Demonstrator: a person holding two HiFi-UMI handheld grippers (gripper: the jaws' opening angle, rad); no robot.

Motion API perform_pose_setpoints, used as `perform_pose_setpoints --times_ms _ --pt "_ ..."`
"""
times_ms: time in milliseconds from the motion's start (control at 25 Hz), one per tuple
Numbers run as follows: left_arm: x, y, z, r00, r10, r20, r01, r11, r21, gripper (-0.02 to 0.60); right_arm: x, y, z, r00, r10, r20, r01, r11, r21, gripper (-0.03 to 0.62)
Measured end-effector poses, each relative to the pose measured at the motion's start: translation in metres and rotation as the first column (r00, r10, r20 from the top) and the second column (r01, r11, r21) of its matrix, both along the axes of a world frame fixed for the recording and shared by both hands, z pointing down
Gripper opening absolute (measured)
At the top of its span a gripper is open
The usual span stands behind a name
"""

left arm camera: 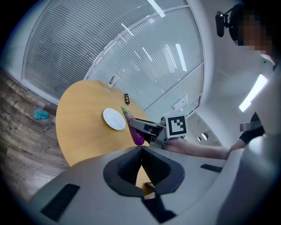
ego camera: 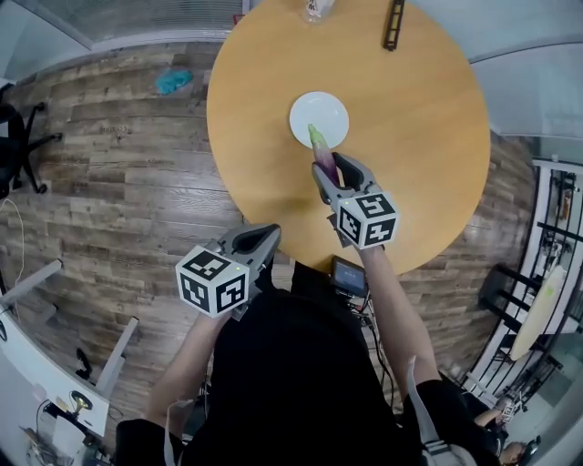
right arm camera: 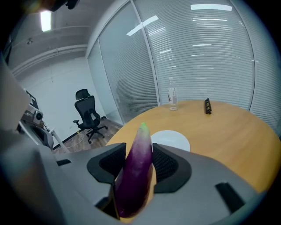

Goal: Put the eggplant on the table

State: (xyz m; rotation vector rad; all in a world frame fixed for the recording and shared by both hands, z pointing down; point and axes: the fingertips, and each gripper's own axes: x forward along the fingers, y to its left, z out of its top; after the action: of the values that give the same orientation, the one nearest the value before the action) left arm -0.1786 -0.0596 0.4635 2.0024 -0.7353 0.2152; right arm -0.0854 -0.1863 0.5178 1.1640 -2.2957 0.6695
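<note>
A purple eggplant (ego camera: 321, 150) with a green tip is clamped between the jaws of my right gripper (ego camera: 335, 168), which is shut on it. It points forward, its tip over the near edge of a white plate (ego camera: 319, 114) on the round wooden table (ego camera: 419, 136). The right gripper view shows the eggplant (right arm camera: 136, 171) standing up between the pads, above the tabletop. My left gripper (ego camera: 255, 238) hangs off the table's near left edge, jaws together with nothing in them. The left gripper view shows the eggplant (left arm camera: 134, 127) in the right gripper (left arm camera: 145, 127), beside the plate (left arm camera: 114, 119).
A clear bottle (ego camera: 317, 9) and a black bar-shaped object (ego camera: 393, 23) stand at the table's far side. A blue cloth (ego camera: 173, 82) lies on the wooden floor at the left. A black office chair (right arm camera: 88, 112) stands beyond the table by the glass wall.
</note>
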Motion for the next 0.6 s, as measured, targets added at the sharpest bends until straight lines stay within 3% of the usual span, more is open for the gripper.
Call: perform_pose_setpoints --times_ms 320,600 --pt "0.007 0.009 -0.001 1.000 0.015 -0.015 -0.016 1.000 -0.014 0.012 0.003 -0.025 0.016 0.999 -0.001 -0.043 0.002 1.000 0.011 0.196" --pt "0.000 0.011 -0.001 0.999 -0.027 -0.020 0.026 0.999 -0.022 0.012 0.007 -0.045 0.032 0.996 -0.023 -0.081 0.023 1.000 -0.003 0.196"
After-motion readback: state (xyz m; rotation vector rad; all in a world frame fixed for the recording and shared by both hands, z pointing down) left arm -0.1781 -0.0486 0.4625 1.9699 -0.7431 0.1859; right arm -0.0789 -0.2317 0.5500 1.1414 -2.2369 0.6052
